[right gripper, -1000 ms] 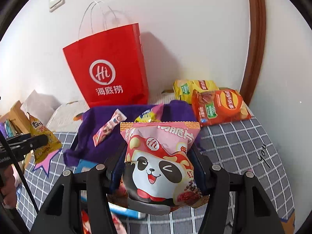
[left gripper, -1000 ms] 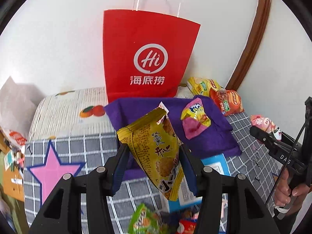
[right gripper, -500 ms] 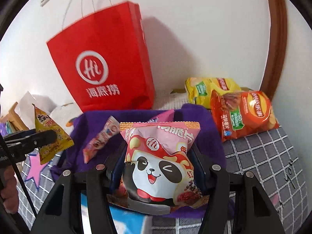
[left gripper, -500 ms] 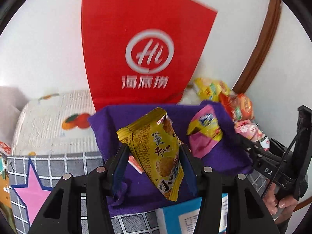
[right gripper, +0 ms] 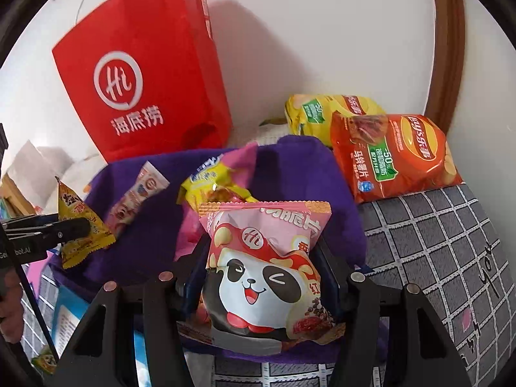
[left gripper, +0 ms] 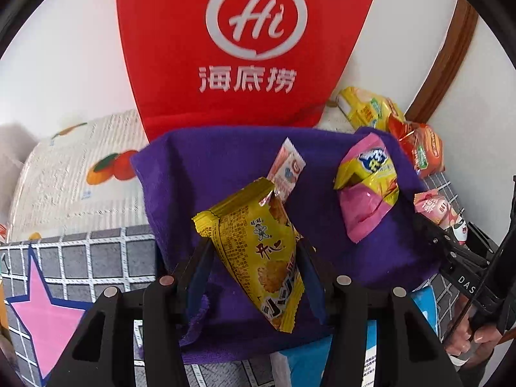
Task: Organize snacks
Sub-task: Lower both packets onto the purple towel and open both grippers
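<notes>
A red paper bag with a white "Hi" logo stands at twelve o'clock against the white wall. A brown wooden trim curves up at two o'clock. A grey checked cover spreads at four o'clock, and a fruit-print cloth lies at nine o'clock.

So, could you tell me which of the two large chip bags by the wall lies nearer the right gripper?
The orange-red chip bag; it lies in front of the yellow chip bag and partly covers it, closer to the right gripper, which holds the panda packet.
</notes>
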The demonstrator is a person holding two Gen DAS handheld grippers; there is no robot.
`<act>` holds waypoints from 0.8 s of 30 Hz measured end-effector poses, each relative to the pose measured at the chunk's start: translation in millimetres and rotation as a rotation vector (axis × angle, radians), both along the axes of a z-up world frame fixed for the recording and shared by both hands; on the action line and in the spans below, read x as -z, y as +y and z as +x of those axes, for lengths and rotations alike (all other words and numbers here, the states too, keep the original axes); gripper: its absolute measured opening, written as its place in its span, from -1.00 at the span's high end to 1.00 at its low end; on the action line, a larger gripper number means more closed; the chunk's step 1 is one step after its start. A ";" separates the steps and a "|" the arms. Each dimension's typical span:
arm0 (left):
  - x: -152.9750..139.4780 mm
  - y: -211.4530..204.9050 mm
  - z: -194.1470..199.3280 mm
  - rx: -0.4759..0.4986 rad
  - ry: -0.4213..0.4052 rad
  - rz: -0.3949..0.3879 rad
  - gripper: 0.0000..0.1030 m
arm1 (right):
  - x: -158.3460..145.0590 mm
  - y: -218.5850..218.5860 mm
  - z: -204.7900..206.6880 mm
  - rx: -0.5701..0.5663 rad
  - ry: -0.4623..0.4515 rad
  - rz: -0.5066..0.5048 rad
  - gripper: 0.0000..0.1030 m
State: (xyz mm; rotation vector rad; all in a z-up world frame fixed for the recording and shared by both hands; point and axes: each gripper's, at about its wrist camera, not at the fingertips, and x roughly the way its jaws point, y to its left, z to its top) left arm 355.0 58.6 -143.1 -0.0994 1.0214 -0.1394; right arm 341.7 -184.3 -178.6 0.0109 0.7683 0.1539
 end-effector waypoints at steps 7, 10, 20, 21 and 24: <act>9.1 -3.5 1.2 0.005 0.028 0.010 0.02 | 8.0 3.7 0.2 -0.007 0.003 -0.043 -0.15; 13.9 -6.0 3.1 0.007 0.042 0.009 0.02 | 12.6 0.6 3.0 0.007 0.014 -0.040 -0.15; 22.6 -8.7 6.7 0.008 0.077 0.016 0.02 | 23.4 -1.8 9.8 0.000 0.058 -0.008 -0.15; 23.4 -9.0 7.2 0.007 0.080 0.017 0.02 | 24.2 -1.3 10.2 0.000 0.060 -0.012 -0.15; 24.7 -10.6 7.3 0.008 0.085 0.016 0.02 | 26.6 -0.3 12.0 0.001 0.068 -0.016 -0.16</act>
